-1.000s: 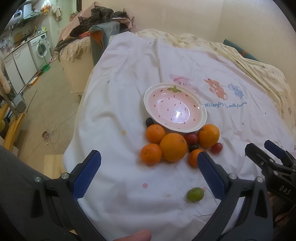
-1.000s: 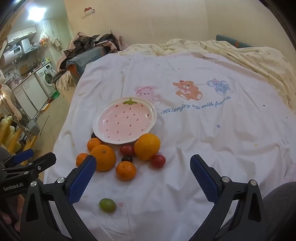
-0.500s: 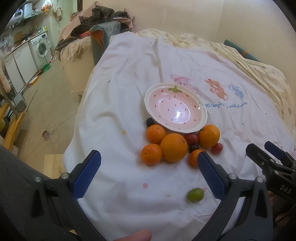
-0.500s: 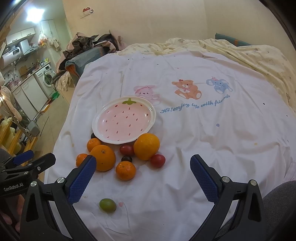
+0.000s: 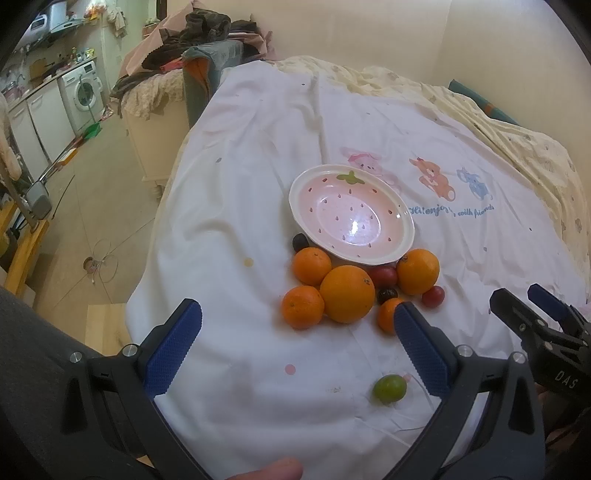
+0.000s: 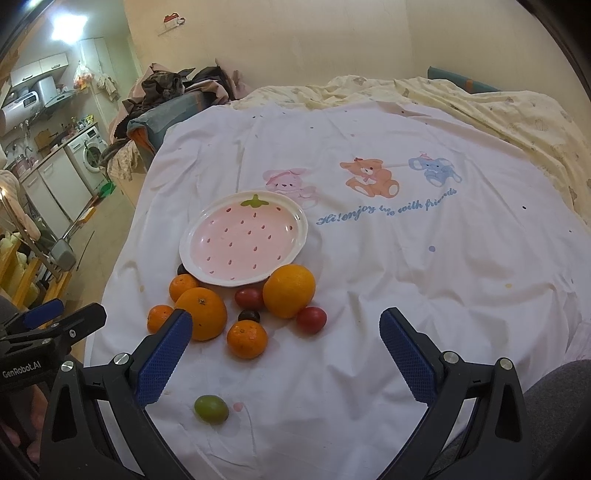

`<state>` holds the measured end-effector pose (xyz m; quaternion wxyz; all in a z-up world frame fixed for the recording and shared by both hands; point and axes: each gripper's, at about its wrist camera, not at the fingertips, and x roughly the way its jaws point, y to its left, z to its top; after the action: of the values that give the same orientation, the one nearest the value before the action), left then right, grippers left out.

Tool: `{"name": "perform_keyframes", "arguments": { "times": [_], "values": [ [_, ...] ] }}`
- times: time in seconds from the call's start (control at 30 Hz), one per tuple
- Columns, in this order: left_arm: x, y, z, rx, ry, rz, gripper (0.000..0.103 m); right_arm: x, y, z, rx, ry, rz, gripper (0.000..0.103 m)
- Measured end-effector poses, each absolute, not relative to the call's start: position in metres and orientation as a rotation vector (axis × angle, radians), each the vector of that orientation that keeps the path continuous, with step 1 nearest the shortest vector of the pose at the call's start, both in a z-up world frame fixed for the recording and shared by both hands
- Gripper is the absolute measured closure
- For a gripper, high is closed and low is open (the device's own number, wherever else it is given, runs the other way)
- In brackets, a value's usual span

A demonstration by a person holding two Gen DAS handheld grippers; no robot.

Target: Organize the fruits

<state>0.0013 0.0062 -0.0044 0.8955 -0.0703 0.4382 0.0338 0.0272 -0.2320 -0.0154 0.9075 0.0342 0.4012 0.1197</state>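
An empty pink strawberry-pattern plate (image 5: 404, 242) (image 6: 192, 236) sits on a white printed sheet. In front of it lies a cluster of fruit: a large orange (image 5: 347, 294) (image 6: 202, 313), a second big orange (image 5: 418, 271) (image 6: 289, 291), smaller tangerines (image 5: 303, 307) (image 6: 246, 339), red tomatoes (image 5: 433, 296) (image 6: 311, 319) and dark plums (image 5: 300, 242) (image 6: 248, 316). A green fruit (image 5: 389, 388) (image 6: 211, 408) lies alone nearer me. My left gripper (image 5: 295, 339) is open and empty, short of the cluster. My right gripper (image 6: 286, 350) is open and empty, just right of the fruit.
The sheet (image 6: 406, 277) covers a bed, with a cream quilt (image 6: 498, 110) behind. The bed's left edge drops to a tiled floor (image 5: 92, 206). A clothes pile (image 5: 207, 33) and a washing machine (image 5: 83, 90) stand at far left.
Both grippers have drifted very slightly; the fruit and plate have not moved. Both stay open.
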Motion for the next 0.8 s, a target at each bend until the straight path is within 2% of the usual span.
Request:
{"name": "perform_keyframes", "arguments": {
  "times": [0.8],
  "values": [
    [0.0005, 0.0094, -0.0040, -0.150, 0.909, 0.075, 0.001, 0.0273, -0.2327, -0.0156, 0.072, 0.828, 0.247, 0.000]
  ]
}}
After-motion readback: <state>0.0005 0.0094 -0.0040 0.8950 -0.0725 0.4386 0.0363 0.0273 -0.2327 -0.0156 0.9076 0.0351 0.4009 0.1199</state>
